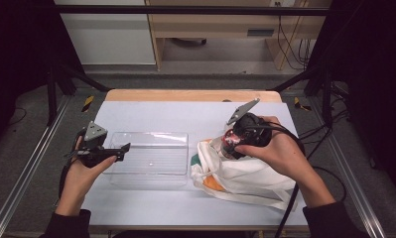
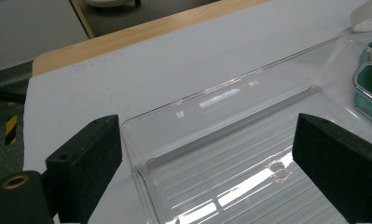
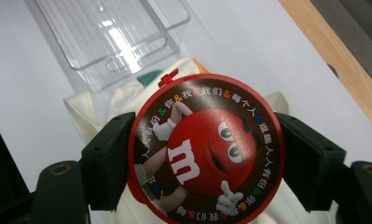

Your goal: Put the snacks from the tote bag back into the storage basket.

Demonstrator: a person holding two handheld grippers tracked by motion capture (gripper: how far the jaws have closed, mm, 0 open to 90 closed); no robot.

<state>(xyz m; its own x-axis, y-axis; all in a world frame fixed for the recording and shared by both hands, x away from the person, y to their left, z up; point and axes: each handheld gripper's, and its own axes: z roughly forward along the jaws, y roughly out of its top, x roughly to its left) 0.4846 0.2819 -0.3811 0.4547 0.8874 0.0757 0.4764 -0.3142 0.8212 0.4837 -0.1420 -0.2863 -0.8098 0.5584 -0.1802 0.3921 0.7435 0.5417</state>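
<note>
Above the white bag at four o'clock, right tool pinches a red candy tub; next, carry it to the clear bin. Left tool spread.

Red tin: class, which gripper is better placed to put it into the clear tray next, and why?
Right. The right gripper already clamps the red tin over the bag, beside the clear tray. The left gripper stands open at the tray's end, holding nothing.

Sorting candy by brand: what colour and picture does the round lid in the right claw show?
Red-rimmed round lid, brown face with a red M&M character; clearest in the right gripper view.
</note>
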